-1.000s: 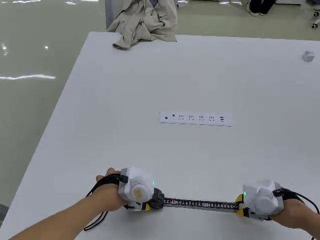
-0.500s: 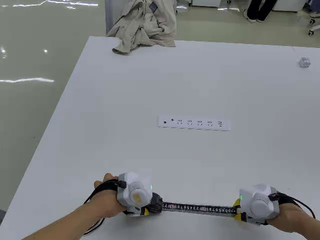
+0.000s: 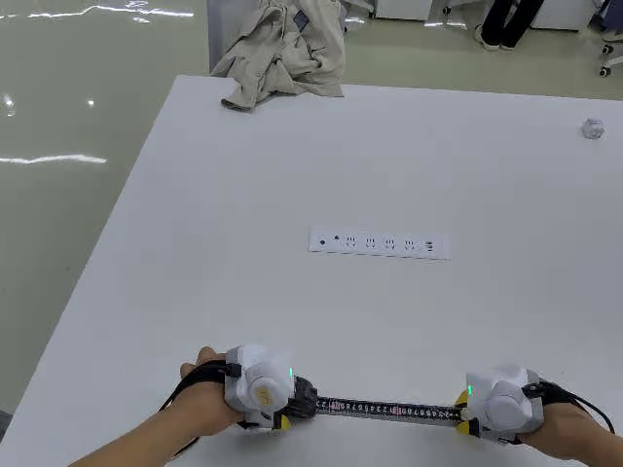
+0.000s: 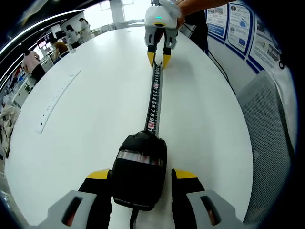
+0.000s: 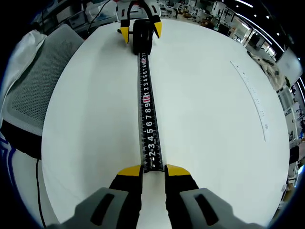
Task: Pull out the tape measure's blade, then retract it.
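The black tape measure case lies on the white table between the yellow-tipped jaws of my left gripper, which is shut on it. Its blade runs straight out, flat on the table, to my right gripper, which is shut on the blade's end near the 1 mark. In the head view the left gripper and case sit at the near edge, the blade stretches right, and the right gripper holds its tip.
A white power strip lies mid-table. A beige garment is heaped at the far left edge, and a crumpled paper ball sits far right. A mesh chair stands at the near table edge.
Both grippers have drifted slightly toward the near table edge. The drawn-out blade length looks about the same. The head camera has tilted a little.
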A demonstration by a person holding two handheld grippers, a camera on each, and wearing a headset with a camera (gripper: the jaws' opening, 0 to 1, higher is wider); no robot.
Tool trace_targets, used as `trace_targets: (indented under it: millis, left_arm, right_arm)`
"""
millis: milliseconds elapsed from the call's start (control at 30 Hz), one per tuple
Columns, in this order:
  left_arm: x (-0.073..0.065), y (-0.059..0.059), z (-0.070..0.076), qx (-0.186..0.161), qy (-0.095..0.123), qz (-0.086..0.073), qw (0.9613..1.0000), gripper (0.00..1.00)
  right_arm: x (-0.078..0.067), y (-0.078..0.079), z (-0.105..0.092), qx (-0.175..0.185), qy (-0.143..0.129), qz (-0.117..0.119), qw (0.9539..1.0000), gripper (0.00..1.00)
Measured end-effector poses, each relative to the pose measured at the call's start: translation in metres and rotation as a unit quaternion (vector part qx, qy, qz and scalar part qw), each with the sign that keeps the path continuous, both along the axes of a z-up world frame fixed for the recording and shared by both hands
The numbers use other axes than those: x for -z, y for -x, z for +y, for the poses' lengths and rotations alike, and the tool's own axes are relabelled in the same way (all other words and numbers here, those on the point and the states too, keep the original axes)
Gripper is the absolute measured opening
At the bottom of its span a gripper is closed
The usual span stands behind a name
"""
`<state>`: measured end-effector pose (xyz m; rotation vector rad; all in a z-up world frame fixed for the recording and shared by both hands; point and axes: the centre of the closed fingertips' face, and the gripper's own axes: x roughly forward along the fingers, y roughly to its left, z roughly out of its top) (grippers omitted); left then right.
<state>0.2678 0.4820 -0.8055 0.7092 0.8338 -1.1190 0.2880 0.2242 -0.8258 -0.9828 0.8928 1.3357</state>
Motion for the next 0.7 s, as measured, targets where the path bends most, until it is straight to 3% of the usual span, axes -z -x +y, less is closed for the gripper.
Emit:
trace_targets:
  millis: [300,400,533,700]
  left_arm:
    - [-0.0033,-0.0025,0.0073,-0.039,0.014,-0.009,0.9991,0.51]
    - [-0.0065,-0.0025,0.007,-0.063,0.03,-0.011,0.9975,0.54]
    - [-0.0067,-0.0001,0.0091,-0.079,0.036,-0.012,0.9961,0.56]
    - [-0.0086,-0.0005,0.0104,-0.123,0.064,-0.013,0.9903,0.63]
  right_arm:
    - [-0.0003,-0.0049,-0.0015,0.026,-0.003,-0.007,0.9996,0.24]
    - [-0.0008,-0.0079,-0.0025,0.043,-0.005,-0.014,0.999,0.27]
    - [-0.0013,-0.0089,-0.0042,0.066,-0.013,-0.012,0.9977,0.28]
    - [-0.0008,-0.0103,-0.0059,0.093,-0.02,-0.01,0.9954,0.29]
